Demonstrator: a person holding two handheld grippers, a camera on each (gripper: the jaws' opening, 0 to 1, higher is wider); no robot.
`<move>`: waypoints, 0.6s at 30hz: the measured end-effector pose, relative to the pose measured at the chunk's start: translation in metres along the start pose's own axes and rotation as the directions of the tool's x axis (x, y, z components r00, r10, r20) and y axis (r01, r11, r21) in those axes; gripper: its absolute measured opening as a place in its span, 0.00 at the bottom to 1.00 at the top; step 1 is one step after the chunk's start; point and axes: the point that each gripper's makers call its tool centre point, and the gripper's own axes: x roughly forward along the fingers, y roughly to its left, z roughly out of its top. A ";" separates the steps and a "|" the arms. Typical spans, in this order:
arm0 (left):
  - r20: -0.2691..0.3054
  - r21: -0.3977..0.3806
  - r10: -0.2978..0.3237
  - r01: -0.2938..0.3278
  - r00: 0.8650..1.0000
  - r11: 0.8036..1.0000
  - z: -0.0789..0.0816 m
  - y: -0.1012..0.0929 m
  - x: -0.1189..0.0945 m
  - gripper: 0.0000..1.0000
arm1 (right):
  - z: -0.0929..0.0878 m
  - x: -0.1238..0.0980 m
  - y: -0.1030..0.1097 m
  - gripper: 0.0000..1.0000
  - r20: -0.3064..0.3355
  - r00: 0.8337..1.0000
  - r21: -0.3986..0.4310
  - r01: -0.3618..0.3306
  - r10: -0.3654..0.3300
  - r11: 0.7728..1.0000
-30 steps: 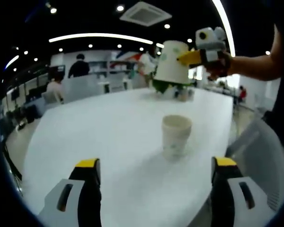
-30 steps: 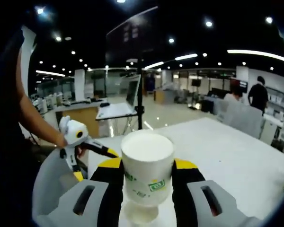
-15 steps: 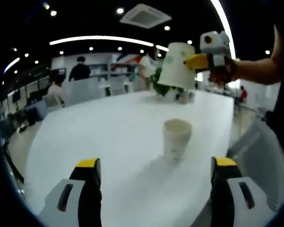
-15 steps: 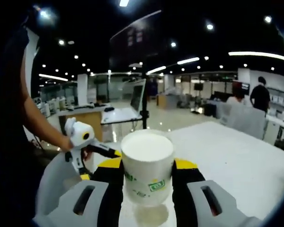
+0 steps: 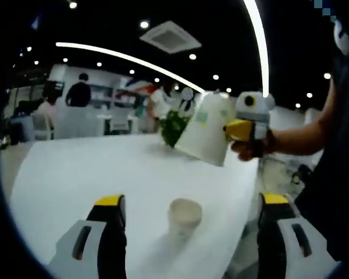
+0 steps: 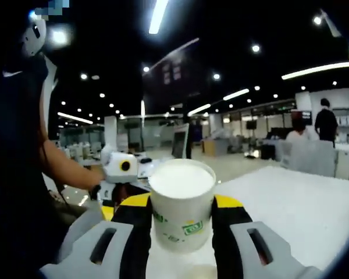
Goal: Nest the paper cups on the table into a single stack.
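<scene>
Right gripper view: our right hand-held gripper [image 6: 181,218] clamps a paper cup [image 6: 181,210] between its jaws, mouth facing outward, lifted off the white counter [image 6: 291,203].

Left gripper view: our left hand-held gripper [image 5: 186,226] has jaws spread wide, nothing between them. A second paper cup [image 5: 184,217] stands upright on the counter just ahead. Farther off, the gripped cup hangs tilted in the air, forearm reaching in from the right. Green plant [image 5: 174,127] behind.
</scene>
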 end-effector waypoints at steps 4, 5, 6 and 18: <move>0.015 0.009 -0.067 0.067 0.998 0.998 0.028 -0.007 -0.001 0.88 | 0.025 -0.003 0.006 0.37 0.077 0.997 0.008 -0.031 0.031 0.999; 0.036 -0.007 -0.096 0.096 0.995 0.995 0.037 -0.011 -0.001 0.86 | 0.032 -0.004 0.006 0.37 0.107 0.994 -0.010 -0.026 0.027 1.000; 0.045 -0.014 -0.108 0.108 0.993 0.994 0.042 -0.013 -0.001 0.85 | 0.035 -0.005 0.008 0.37 0.122 0.992 0.008 -0.036 0.034 0.999; 0.022 -0.097 -0.298 0.299 0.954 0.949 0.050 -0.042 0.014 0.51 | 0.026 -0.010 0.004 0.37 0.124 0.992 0.042 -0.024 0.018 0.999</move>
